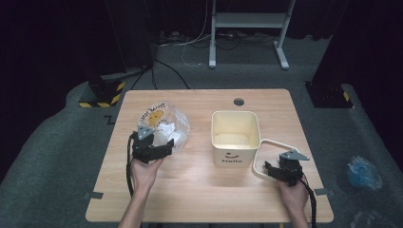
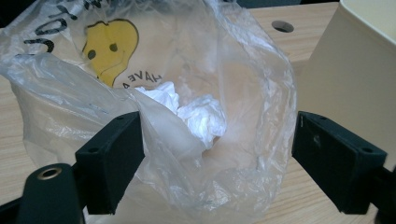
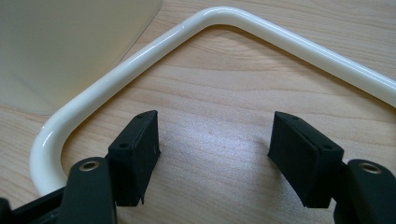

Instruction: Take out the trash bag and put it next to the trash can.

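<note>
A clear plastic bag (image 1: 164,124) (image 2: 187,84) with a yellow smiley print lies on the left of the wooden table (image 1: 199,185). Crumpled white paper (image 2: 201,116) sits inside it. My left gripper (image 1: 167,145) (image 2: 217,123) is open at the bag's near side, and the bag's loose mouth bulges between its wide jaws. A cream square bin (image 1: 212,130) (image 2: 345,70) (image 3: 70,42) stands mid-table. Its white loop handle (image 1: 273,142) (image 3: 140,56) lies flat on the table to its right. My right gripper (image 1: 268,169) (image 3: 215,126) is open inside that loop, low over bare wood.
A round cable hole (image 1: 238,101) (image 2: 282,26) sits near the table's far edge. On the floor are a white stand frame (image 1: 247,21) at the back, a yellow-and-black striped base (image 1: 102,95) at the left and a blue plastic bag (image 1: 363,172) at the right.
</note>
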The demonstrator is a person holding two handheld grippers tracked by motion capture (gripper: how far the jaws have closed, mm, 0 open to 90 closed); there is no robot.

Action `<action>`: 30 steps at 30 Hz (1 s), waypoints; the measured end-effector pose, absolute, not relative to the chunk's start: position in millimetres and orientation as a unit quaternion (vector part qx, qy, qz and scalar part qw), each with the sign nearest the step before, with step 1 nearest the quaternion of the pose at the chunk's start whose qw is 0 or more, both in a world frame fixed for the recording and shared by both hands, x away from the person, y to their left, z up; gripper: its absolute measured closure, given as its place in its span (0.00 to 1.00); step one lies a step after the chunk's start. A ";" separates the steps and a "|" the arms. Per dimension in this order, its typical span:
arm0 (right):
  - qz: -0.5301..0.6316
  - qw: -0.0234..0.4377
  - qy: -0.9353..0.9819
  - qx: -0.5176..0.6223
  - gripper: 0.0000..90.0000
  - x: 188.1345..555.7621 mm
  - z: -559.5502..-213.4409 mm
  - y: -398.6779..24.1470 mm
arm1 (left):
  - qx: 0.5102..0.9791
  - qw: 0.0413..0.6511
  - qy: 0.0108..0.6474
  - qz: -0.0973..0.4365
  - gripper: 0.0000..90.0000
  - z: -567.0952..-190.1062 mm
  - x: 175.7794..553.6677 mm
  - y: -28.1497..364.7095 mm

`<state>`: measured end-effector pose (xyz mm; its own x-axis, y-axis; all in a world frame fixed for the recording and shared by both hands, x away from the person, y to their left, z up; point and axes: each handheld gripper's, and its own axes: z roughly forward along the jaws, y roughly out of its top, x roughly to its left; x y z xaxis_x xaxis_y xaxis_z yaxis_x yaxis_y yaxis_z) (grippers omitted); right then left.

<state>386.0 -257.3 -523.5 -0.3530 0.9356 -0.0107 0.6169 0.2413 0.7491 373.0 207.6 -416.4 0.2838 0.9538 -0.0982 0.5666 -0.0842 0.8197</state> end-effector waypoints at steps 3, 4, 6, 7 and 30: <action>0.335 0.238 0.751 0.516 0.37 386.0 -523.5 -257.3 | 0.693 0.400 0.549 0.242 0.18 -421.5 370.4 206.7; 0.335 0.238 0.751 0.516 0.37 386.0 -523.5 -257.3 | 0.694 0.399 0.548 0.241 0.18 -423.0 369.3 206.4; 0.335 0.238 0.751 0.517 0.37 386.0 -523.5 -257.3 | 0.698 0.396 0.544 0.243 0.18 -426.0 367.2 205.8; 0.335 0.238 0.751 0.517 0.37 386.0 -523.5 -257.3 | 0.697 0.398 0.546 0.241 0.18 -427.3 366.4 205.0; 0.335 0.238 0.751 0.517 0.37 386.0 -523.5 -257.3 | 0.715 0.369 0.540 0.245 0.17 -467.2 351.3 194.9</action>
<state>386.0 -257.3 -523.5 -0.3532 0.9355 -0.0110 0.6169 0.2418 0.7490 351.3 194.9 -467.2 0.2964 0.9539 -0.0481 0.5918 -0.1439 0.7932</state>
